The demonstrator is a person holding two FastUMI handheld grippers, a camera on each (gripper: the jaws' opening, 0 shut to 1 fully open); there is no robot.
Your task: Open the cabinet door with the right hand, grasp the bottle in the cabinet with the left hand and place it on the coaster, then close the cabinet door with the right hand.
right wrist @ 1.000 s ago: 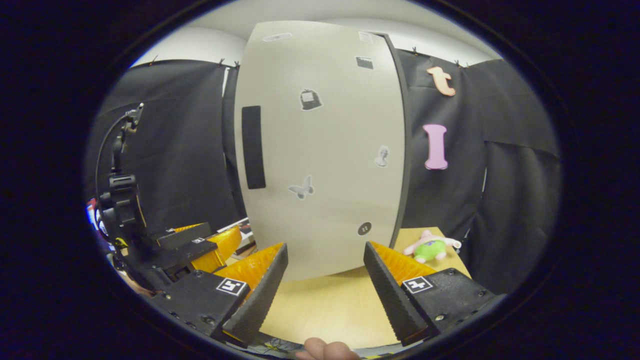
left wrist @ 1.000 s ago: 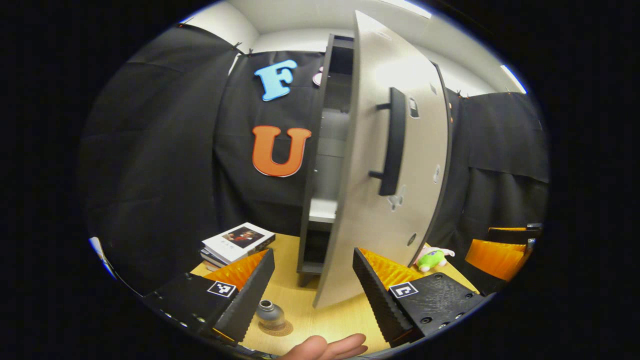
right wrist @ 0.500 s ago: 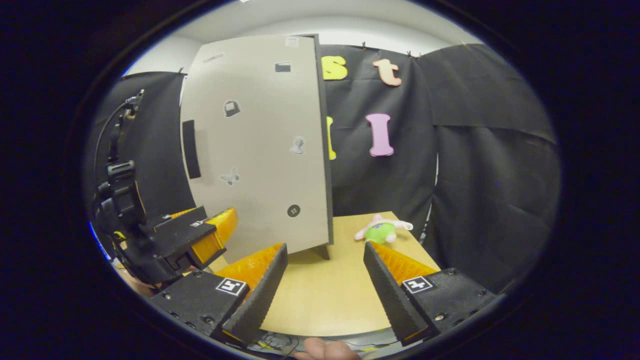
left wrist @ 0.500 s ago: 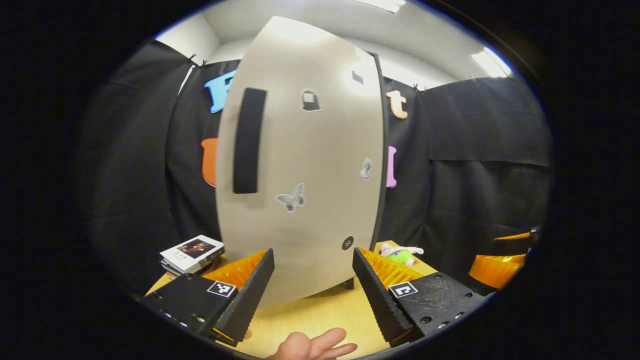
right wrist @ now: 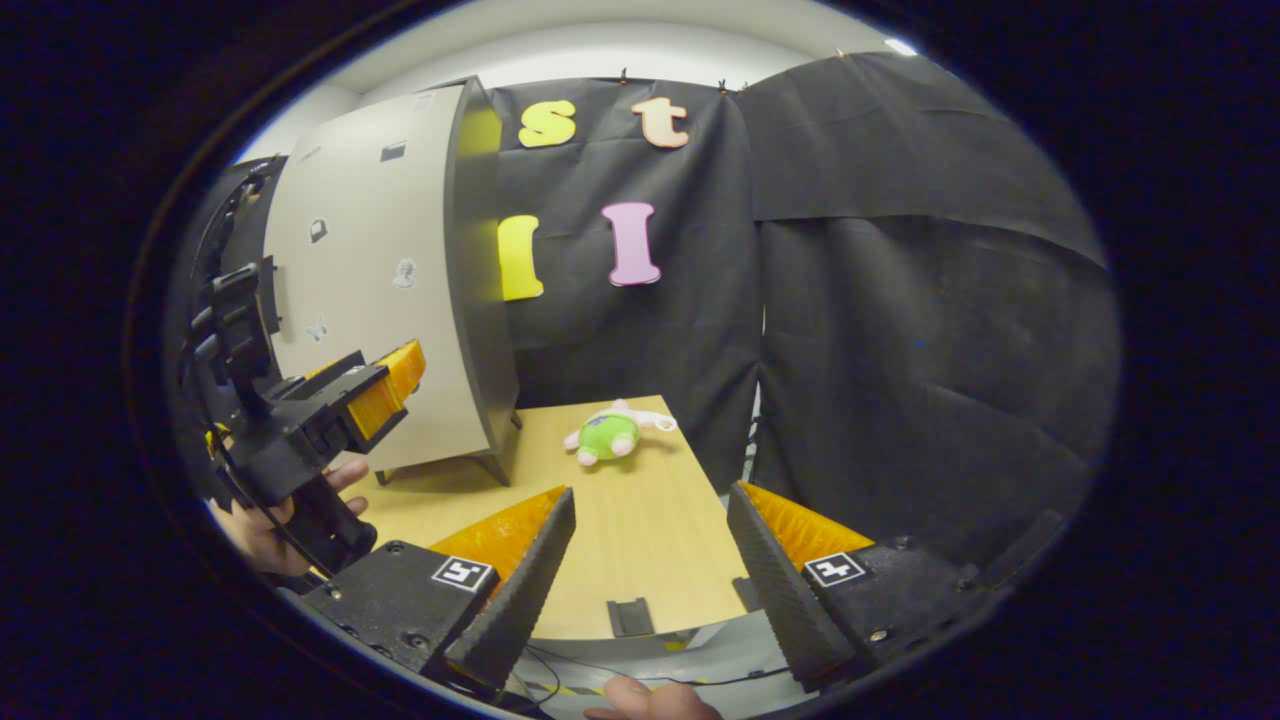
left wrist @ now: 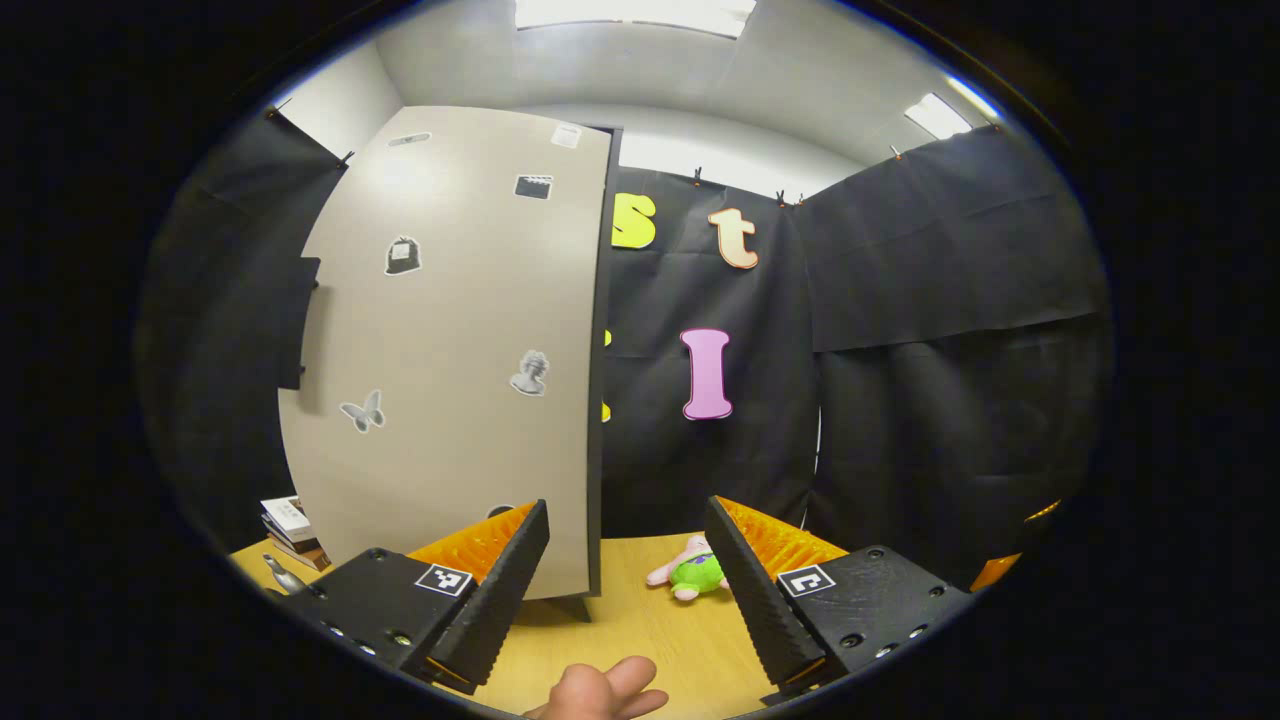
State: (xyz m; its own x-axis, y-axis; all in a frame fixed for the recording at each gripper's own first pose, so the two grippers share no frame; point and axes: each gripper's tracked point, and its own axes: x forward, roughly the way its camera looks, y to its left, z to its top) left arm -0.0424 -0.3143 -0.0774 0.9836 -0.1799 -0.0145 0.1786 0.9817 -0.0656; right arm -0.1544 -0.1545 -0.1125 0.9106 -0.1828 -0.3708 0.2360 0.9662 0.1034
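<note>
Left gripper view has the left gripper (left wrist: 625,560) with its fingers spread wide and nothing between them, pointed at the cabinet door (left wrist: 450,350), which lies flat against the cabinet front. A small plush toy (left wrist: 692,574) lies on the wooden table (left wrist: 640,630) just right of the cabinet's foot; a stack of books (left wrist: 290,520) sits at the cabinet's left. The bottle's top (left wrist: 283,577) peeks out below the books. Right gripper view shows the right gripper (right wrist: 650,560) equally wide apart and empty, well right of the cabinet (right wrist: 400,280).
</note>
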